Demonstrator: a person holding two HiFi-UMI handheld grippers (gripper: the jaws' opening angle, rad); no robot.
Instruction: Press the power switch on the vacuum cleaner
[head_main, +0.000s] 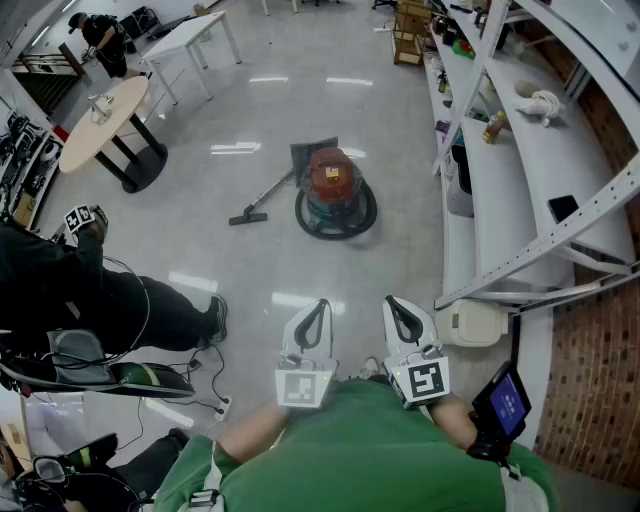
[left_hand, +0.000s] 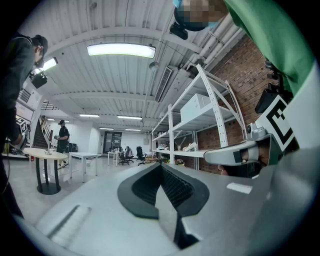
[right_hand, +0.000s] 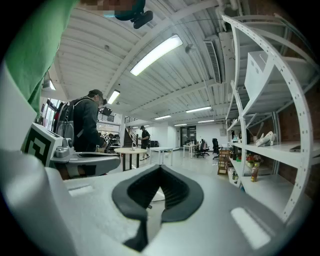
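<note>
Although the vacuum cleaner (head_main: 335, 190) stands in plain sight on the floor (head_main: 260, 260) in the head view, red lid over a teal body, its power switch is too small to make out. Its floor nozzle (head_main: 247, 217) lies just to its left. Well apart from the vacuum cleaner, close against the green shirt (head_main: 360, 455), are the left gripper (head_main: 318, 305) and right gripper (head_main: 394, 302), side by side and not touching.

Neither gripper view shows the vacuum cleaner; both look across the room and up at the ceiling, with a ceiling light (left_hand: 121, 49) overhead.

Left gripper view: jaws closed tip to tip, nothing between the black pads (left_hand: 172, 187). The right gripper is cut off at the frame's right edge.

Right gripper view: jaws likewise closed, empty. Shelving (right_hand: 270, 145) at right. A person in black (right_hand: 85, 125) at left, beside a round bench (right_hand: 131, 150).
</note>
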